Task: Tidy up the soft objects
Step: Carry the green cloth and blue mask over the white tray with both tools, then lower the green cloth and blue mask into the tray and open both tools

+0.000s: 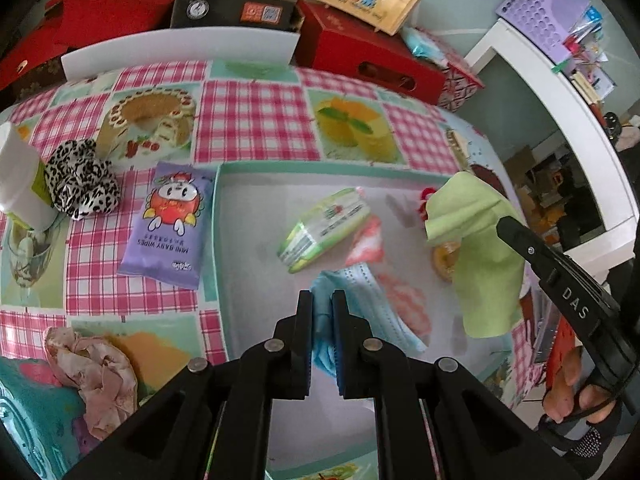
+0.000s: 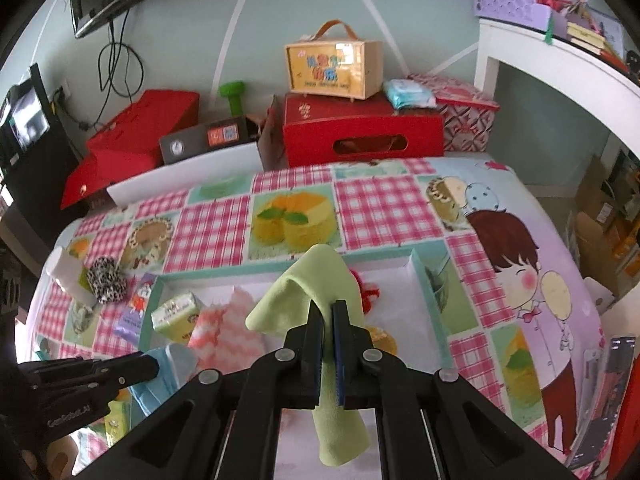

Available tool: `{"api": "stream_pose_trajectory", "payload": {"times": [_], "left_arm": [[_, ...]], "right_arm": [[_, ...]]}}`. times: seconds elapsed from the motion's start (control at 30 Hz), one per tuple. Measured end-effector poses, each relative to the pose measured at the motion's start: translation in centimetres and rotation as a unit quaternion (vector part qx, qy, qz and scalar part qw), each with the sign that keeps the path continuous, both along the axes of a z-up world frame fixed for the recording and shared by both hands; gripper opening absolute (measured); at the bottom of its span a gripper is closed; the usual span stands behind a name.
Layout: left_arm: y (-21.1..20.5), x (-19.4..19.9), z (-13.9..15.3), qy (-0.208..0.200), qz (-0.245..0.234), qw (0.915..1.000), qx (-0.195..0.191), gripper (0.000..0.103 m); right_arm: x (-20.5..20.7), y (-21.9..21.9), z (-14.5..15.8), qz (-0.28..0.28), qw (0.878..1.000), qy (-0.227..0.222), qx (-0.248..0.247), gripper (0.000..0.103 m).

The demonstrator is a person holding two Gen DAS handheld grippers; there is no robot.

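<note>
A shallow white tray with a teal rim (image 1: 218,216) (image 2: 434,312) lies on the patterned tablecloth. My left gripper (image 1: 322,300) is shut on a blue face mask (image 1: 368,304) and holds it over the tray; the mask also shows in the right wrist view (image 2: 172,364). My right gripper (image 2: 327,310) is shut on a light green cloth (image 2: 316,284), which hangs above the tray's right side (image 1: 480,248). In the tray lie a green tissue pack (image 1: 324,228) (image 2: 176,316), a pink and white fluffy cloth (image 1: 364,240) (image 2: 228,328) and a red item (image 2: 368,290).
A purple baby wipes pack (image 1: 170,224), a leopard-print scrunchie (image 1: 82,184) and a white bottle (image 1: 20,176) lie left of the tray. A crumpled pink cloth (image 1: 96,372) is at the near left. Red boxes (image 2: 360,128) stand behind the table.
</note>
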State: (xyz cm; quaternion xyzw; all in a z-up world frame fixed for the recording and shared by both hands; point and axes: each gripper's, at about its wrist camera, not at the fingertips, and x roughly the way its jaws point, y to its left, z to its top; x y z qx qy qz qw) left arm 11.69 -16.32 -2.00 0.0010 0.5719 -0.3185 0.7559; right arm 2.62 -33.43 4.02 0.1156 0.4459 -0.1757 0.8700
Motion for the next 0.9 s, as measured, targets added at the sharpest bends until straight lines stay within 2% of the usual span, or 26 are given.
{"api": "stream_pose_trajectory", "payload": {"times": [0.4,0.47,0.63,0.73,0.8,0.9], "left_arm": [[-0.7,0.4,-2.4,0.0,0.008,0.998,0.062,0.01],[-0.7,0.5,-2.7,0.001,0.008,0.9977,0.067,0.013],[-0.6,0.7,-3.2,-0.003,0.014,0.9961,0.087,0.03],[-0.5,0.7,-3.1,-0.004,0.018,0.996,0.087,0.037],[-0.4,0.7,-2.7,-0.009,0.019,0.996,0.087,0.038],[-0.4,0.6,-2.1,-0.018,0.019,0.9959,0.086,0.04]], "right_arm": [[1.3,1.2,-2.7,0.026,0.998,0.05,0.013,0.007],[1.4,1.5,-3.0,0.03,0.998,0.058,0.01,0.007],[1.5,1.9,-3.3,0.033,0.997,0.066,0.004,0.007],[1.6,2.0,-3.5,0.034,0.997,0.074,0.004,0.017],[1.7,2.1,-3.5,0.034,0.996,0.077,0.0,0.031],[1.6,2.2,-3.2,0.036,0.997,0.075,-0.006,0.037]]}}
